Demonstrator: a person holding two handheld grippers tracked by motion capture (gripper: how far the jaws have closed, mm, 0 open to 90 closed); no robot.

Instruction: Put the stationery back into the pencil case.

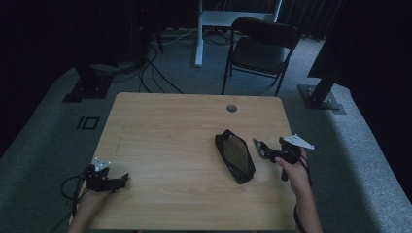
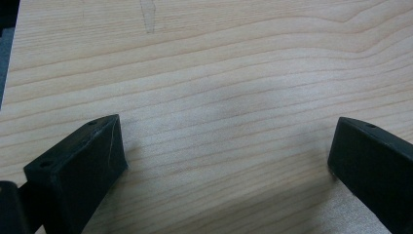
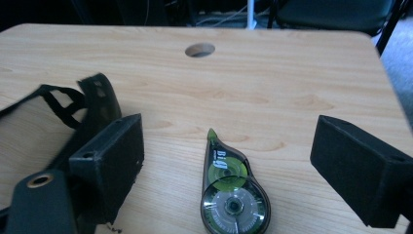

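A light wooden table (image 1: 170,126) with a round cable hole (image 1: 231,108) is standing on grey carpet (image 1: 53,126) in a dimly lit room. Beyond it, a black folding chair (image 1: 260,48) is sitting beside a white desk leg (image 1: 198,34), while cables (image 1: 155,73) are trailing across the floor toward dark curtains (image 1: 63,29).

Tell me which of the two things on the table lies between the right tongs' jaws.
The correction tape dispenser, clear with green reels, lies flat between the open jaws of the right tongs, untouched. The black mesh pouch lies off to their left.
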